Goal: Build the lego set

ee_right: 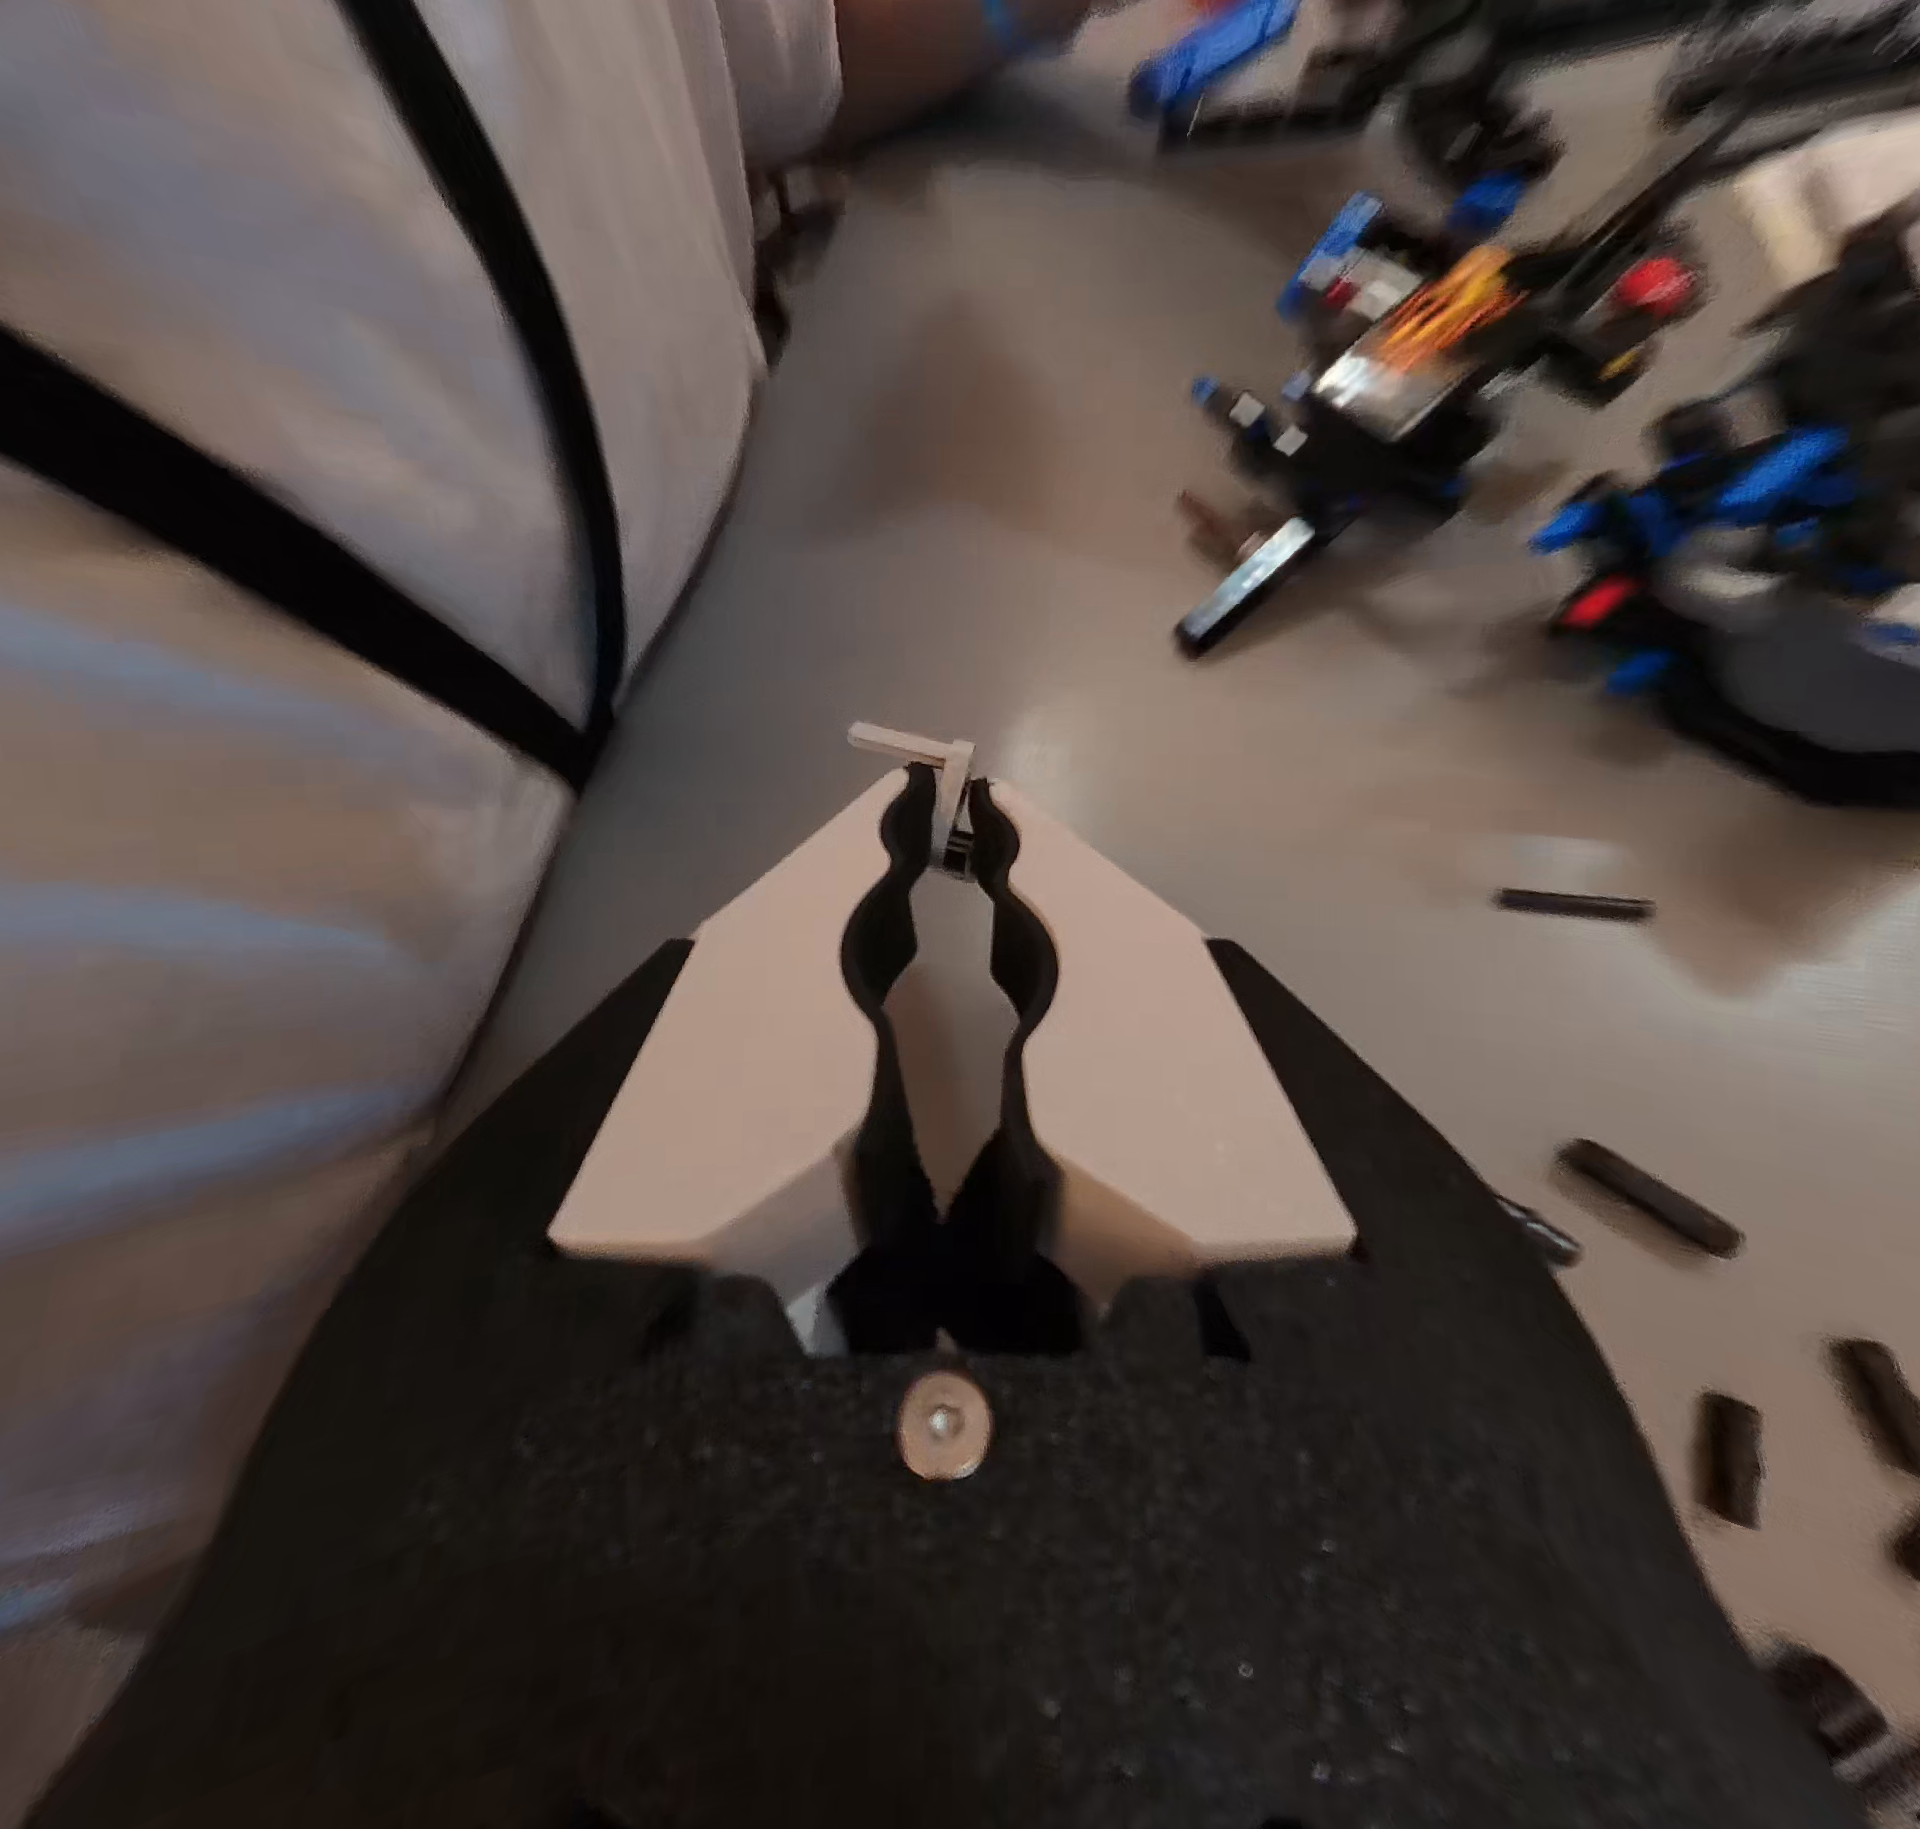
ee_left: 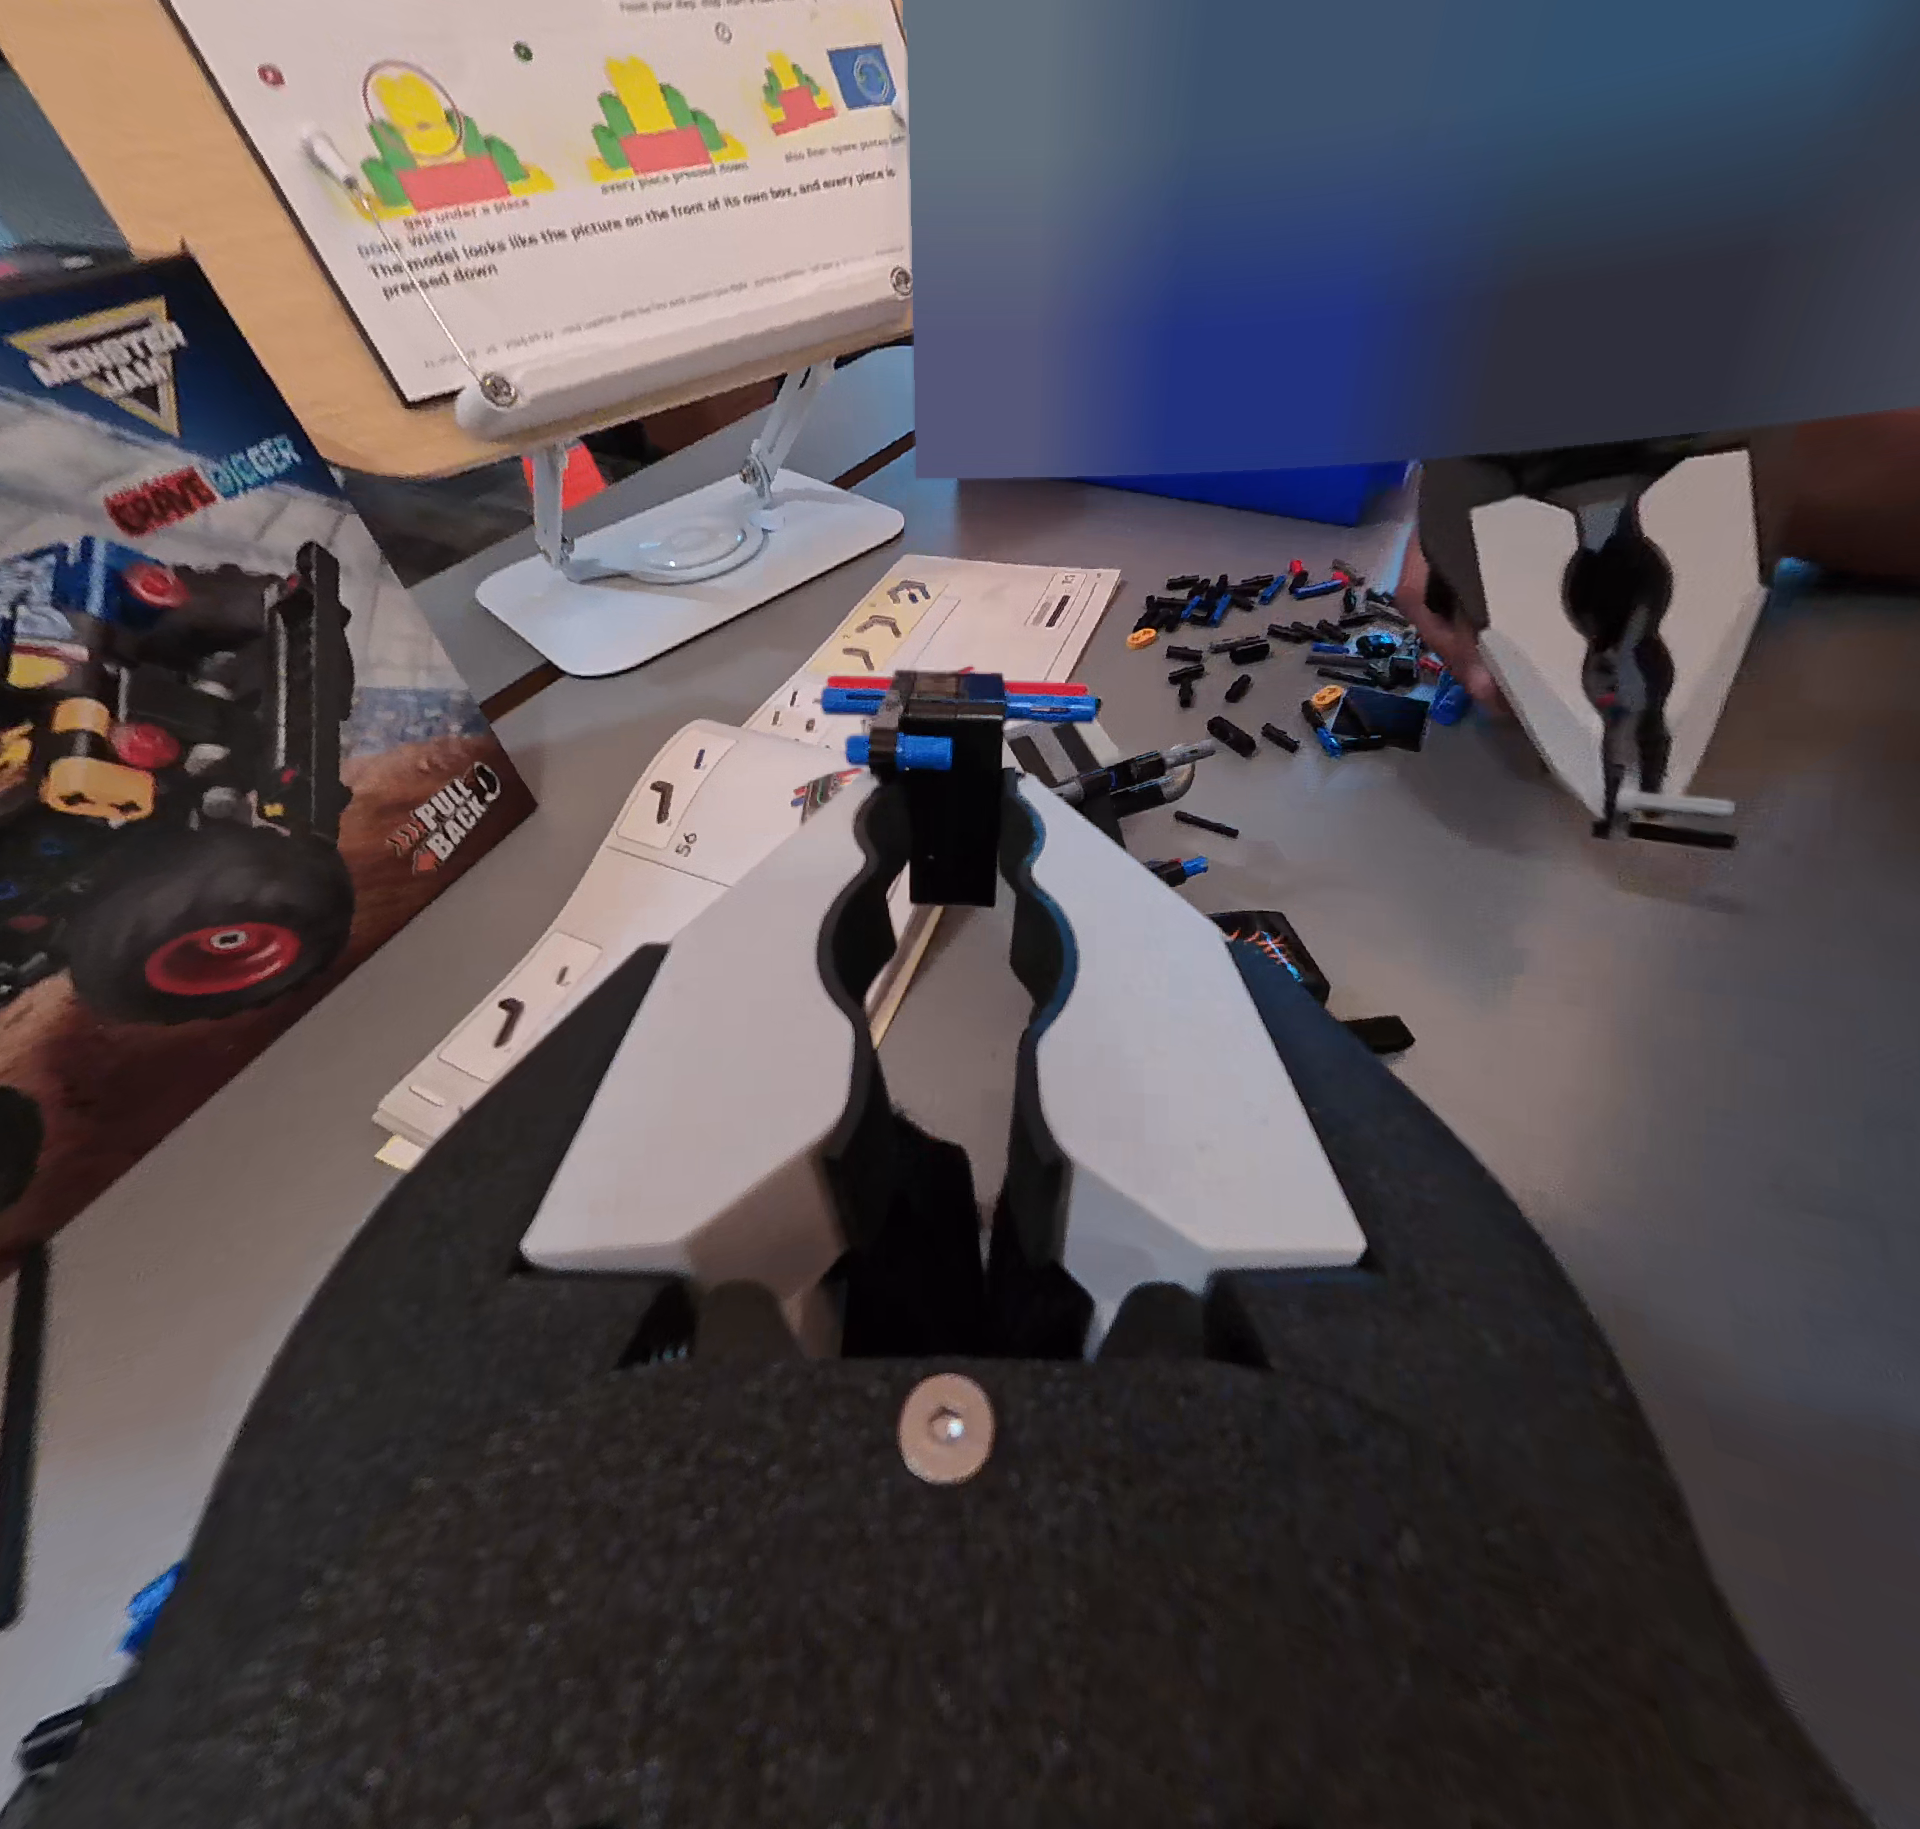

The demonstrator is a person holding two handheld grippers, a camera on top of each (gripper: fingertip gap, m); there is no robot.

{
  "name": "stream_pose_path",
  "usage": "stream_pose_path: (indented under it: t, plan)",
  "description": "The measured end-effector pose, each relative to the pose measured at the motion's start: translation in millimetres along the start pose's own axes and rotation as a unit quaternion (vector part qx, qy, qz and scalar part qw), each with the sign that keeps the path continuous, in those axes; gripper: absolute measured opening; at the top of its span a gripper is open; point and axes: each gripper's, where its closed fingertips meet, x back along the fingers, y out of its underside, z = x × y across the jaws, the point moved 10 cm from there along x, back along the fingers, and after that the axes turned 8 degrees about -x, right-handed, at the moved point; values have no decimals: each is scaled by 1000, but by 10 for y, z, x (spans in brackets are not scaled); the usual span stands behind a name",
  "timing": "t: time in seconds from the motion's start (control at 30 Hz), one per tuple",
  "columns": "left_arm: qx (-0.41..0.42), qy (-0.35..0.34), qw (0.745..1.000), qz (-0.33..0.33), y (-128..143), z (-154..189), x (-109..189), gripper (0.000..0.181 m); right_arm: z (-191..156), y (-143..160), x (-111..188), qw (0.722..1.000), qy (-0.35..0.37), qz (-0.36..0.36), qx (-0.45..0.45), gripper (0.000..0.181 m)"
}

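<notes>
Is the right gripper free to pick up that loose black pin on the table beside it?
Probably not yet. The right gripper is shut on a small grey piece, so its jaws are full. The black pin itself lies in the open on the table.

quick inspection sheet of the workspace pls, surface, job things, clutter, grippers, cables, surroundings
surface: grey table, mostly bare near the camera.
job's things: black block with blue and red pins held up over the open instruction booklet; light grey L-shaped piece in the other grip; set box standing at left.
clutter: loose black and blue pins scattered far right; blurred part-built sections in the right wrist view.
grippers: left gripper shut on the block; right gripper shut on the L-shaped piece.
cables: nothing seen.
surroundings: instruction sheet on a white stand behind the booklet; person's striped sleeve close by.
</notes>
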Motion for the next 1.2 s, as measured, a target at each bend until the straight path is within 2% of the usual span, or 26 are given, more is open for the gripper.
stream_pose_path:
  t: [0.13,0.33,0.5,0.67,0.8,1.07,1.2]
  plan:
    - [-17,-6,1000,-4,-9,33,-11,15,-115,32,-117,997,32,-67,30,6]
    - [-34,-2,999,-17,1,89,-54,15,-176,61,-212,991,65,-105,54,6]
    - [1,24,1000,-3,8,116,-88,14,-142,27,-244,988,102,-63,94,6]
    - [82,72,994,17,67,79,-127,14,9,-25,-240,992,120,-3,37,6]
    - [130,99,986,26,113,52,-151,14,6,-28,-250,995,96,-1,20,6]
    - [105,99,989,24,50,120,-138,14,-42,48,-360,994,84,-40,56,7]
    - [65,91,994,19,-8,193,-123,14,-53,38,-341,994,86,-61,35,8]
